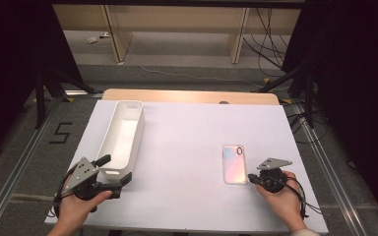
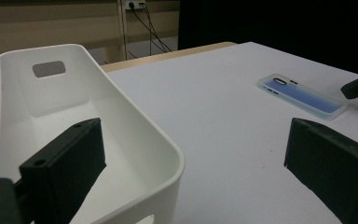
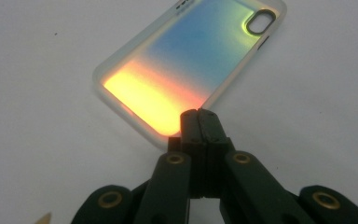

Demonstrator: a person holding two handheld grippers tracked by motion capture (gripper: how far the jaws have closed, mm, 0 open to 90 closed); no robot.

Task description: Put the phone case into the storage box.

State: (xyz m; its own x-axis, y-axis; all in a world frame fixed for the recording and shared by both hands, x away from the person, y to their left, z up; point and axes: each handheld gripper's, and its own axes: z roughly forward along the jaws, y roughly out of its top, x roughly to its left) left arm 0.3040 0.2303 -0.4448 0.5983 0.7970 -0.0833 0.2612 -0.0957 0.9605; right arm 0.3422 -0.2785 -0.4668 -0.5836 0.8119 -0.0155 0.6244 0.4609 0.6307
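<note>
A clear phone case [image 1: 234,163] with an iridescent pink-blue back lies flat on the white table, right of centre. My right gripper [image 1: 250,177] is shut, jaws pressed together with nothing between them. Its tip [image 3: 198,114] sits at the case's [image 3: 186,60] near end; whether it touches I cannot tell. A long white bin [image 1: 138,132] stands empty at the left. My left gripper [image 1: 114,169] is open at the bin's near end. In the left gripper view one jaw is inside the bin [image 2: 121,93] and the other outside over the table. The case [image 2: 303,95] lies farther right.
The white table top [image 1: 187,147] has a wooden strip [image 1: 187,96] along its far edge. Beyond it are the floor, cables and table legs. Metal rails run along both sides of the table.
</note>
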